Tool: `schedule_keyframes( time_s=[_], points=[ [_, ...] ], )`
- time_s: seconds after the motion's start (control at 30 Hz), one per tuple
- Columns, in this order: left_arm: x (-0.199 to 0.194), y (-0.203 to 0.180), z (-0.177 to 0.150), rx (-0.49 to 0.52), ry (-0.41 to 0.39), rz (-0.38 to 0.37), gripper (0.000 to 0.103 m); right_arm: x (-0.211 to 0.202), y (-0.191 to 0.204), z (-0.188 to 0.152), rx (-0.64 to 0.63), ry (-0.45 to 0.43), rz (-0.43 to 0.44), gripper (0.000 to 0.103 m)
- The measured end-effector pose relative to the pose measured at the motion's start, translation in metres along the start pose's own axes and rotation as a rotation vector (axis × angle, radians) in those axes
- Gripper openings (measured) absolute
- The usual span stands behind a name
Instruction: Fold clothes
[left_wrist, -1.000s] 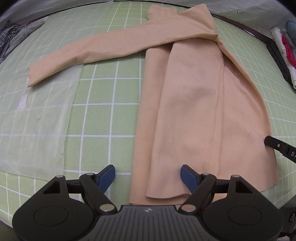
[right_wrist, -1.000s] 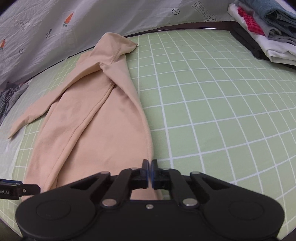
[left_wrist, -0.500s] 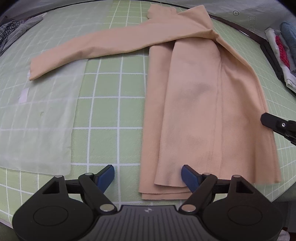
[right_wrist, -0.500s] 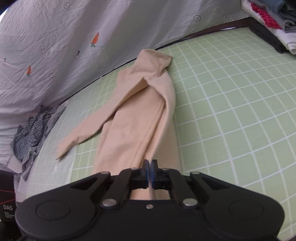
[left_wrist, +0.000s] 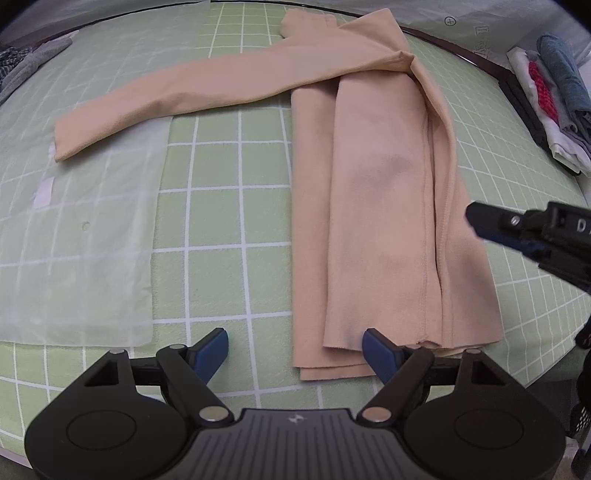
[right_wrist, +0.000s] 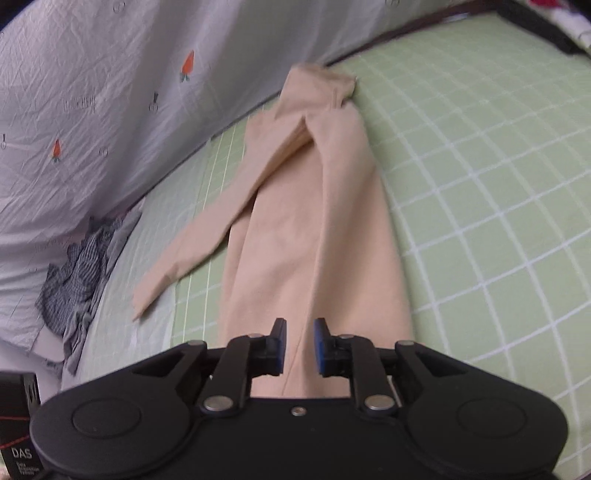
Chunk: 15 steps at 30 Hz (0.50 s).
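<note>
A peach long-sleeved top lies on the green grid-patterned mat, folded lengthwise into a narrow strip that runs from the near edge toward the far edge of the mat. Its hem end sits closest to the left gripper, with several layers stacked there; one sleeve stretches out flat to the left across the mat, its cuff resting on a translucent plastic sheet (taped down, by the look of the white strips).

The left gripper hangs just above the hem end, its jaws spread wide; the right blue pad overlaps the fabric's corner in the picture, the left one is over bare mat, and nothing is pinched between them. The right gripper is over the right side of the folded body, and its jaws are opening, a small gap between the blue pads with the cloth visible below them but not gripped.

A stack of folded clothes sits at the far right edge of the mat, well apart from the top. A crumpled checked garment lies at the far left, against a grey printed cloth backdrop with small carrot motifs.
</note>
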<state>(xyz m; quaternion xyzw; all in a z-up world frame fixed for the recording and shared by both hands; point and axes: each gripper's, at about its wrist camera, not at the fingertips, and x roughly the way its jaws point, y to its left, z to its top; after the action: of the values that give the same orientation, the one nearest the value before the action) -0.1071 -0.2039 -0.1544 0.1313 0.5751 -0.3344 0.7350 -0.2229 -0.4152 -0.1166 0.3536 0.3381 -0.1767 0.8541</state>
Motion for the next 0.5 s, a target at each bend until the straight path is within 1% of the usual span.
schedule_keyframes(
  time_s=[0.07, 0.13, 0.23, 0.33, 0.47, 0.5],
  points=[
    [0.000, 0.000, 0.000, -0.002, 0.002, -0.003, 0.081, 0.001, -0.005, 0.005, 0.001, -0.015, -0.035, 0.016],
    [0.000, 0.000, 0.001, -0.002, 0.006, -0.003, 0.081, 0.014, -0.009, 0.003, -0.007, 0.026, -0.066, 0.012],
    [0.000, 0.001, 0.001, -0.005, 0.014, -0.005, 0.081, 0.034, -0.013, -0.003, -0.038, 0.097, -0.109, 0.012],
    [-0.001, 0.004, 0.002, -0.024, 0.023, -0.005, 0.081, 0.041, -0.001, -0.007, -0.126, 0.123, -0.106, 0.013],
    [-0.004, 0.015, 0.009, -0.102, 0.020, 0.016, 0.081, 0.040, 0.014, 0.000, -0.202, 0.104, -0.089, 0.013],
    [-0.007, 0.021, 0.012, -0.134, 0.011, 0.019, 0.081, 0.039, 0.015, 0.004, -0.209, 0.092, -0.089, 0.017]
  ],
)
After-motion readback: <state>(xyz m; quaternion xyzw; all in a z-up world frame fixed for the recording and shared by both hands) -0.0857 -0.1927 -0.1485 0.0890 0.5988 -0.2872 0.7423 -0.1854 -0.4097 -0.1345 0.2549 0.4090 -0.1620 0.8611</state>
